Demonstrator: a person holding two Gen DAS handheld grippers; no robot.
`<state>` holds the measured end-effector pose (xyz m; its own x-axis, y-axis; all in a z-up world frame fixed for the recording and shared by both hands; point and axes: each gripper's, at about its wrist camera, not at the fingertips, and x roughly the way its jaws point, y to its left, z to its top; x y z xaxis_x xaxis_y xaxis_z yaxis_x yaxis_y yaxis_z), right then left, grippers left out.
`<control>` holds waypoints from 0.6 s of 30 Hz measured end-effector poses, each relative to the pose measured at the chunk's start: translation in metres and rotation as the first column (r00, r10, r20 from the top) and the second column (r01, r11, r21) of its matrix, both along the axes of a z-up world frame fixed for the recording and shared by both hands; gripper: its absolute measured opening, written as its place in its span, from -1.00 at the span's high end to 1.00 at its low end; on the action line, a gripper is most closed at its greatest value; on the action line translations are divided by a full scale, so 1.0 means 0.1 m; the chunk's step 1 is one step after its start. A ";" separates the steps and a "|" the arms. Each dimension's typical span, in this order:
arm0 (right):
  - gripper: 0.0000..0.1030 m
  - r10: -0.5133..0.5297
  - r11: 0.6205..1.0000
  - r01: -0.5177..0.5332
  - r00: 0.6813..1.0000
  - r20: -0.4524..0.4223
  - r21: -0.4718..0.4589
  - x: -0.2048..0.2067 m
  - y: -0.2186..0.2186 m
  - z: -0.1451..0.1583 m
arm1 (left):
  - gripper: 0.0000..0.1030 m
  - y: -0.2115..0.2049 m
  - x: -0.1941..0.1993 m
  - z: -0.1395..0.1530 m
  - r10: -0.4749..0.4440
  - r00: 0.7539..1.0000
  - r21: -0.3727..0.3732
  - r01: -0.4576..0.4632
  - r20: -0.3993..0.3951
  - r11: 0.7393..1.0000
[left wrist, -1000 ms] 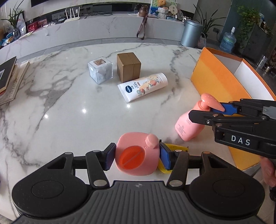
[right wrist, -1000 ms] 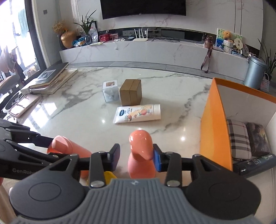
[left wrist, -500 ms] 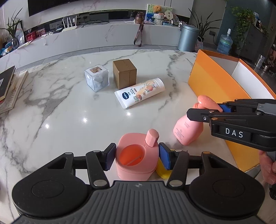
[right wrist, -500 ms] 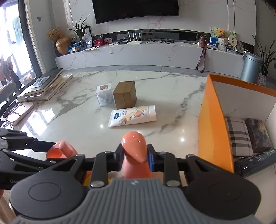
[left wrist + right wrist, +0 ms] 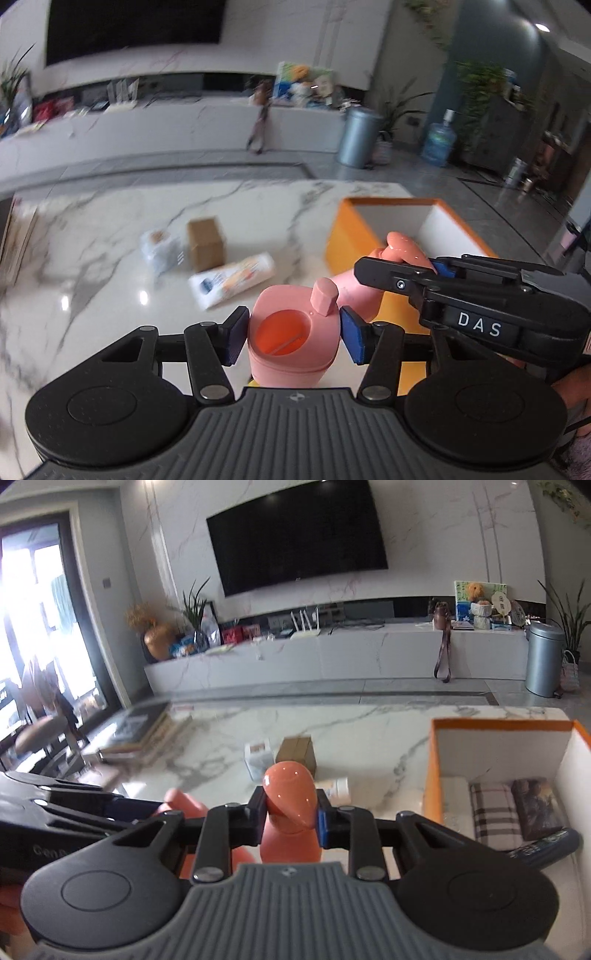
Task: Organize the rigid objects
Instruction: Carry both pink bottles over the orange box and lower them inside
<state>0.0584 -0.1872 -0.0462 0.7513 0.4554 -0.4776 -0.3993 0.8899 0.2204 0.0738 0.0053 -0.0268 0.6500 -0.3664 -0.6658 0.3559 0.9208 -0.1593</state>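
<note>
**Both grippers loaded, near the box**

Your left gripper [image 5: 293, 334] is clamped on the pink jug [image 5: 291, 339]; your right gripper [image 5: 290, 821] pinches the pump bottle [image 5: 290, 812] at its head — both off the table [image 5: 110, 295], beside the orange box [image 5: 432, 782].

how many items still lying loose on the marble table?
3: clear cube leftmost, brown box right beside it, lotion tube lying in front. The grippers may hide more near the table's close edge.
</note>
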 end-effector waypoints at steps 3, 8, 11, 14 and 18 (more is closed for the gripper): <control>0.48 -0.050 0.998 0.050 0.999 0.002 0.032 -0.10 -0.32 0.26 | -0.18 -0.31 0.04 0.17 -0.080 0.997 -0.022 0.080 0.006 0.997; 0.48 -0.196 0.978 0.200 0.979 -0.065 0.066 -0.10 -1.03 0.36 | -0.18 -0.97 0.16 0.22 -0.250 0.968 0.050 0.250 0.014 0.967; 0.48 -0.285 0.952 0.296 0.950 -0.128 0.073 -0.08 -1.41 0.16 | -0.18 -1.40 0.27 0.09 -0.370 0.929 0.152 0.368 -0.014 0.918; 0.48 -0.336 0.928 0.360 0.920 -0.202 0.095 -0.04 -1.65 -0.07 | -0.19 -1.74 0.40 -0.08 -0.453 0.890 0.212 0.454 -0.057 0.865; 0.48 -0.356 0.909 0.398 0.897 -0.263 0.126 0.06 -1.78 -0.22 | -0.18 -2.09 0.54 -0.21 -0.492 0.866 0.258 0.496 -0.083 0.829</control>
<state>0.0644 -0.3652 -0.0681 0.7624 0.2502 -0.5968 0.0388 0.9029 0.4281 0.1280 -0.2034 -0.0477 0.4205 -0.4478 -0.7891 0.7743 0.6304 0.0548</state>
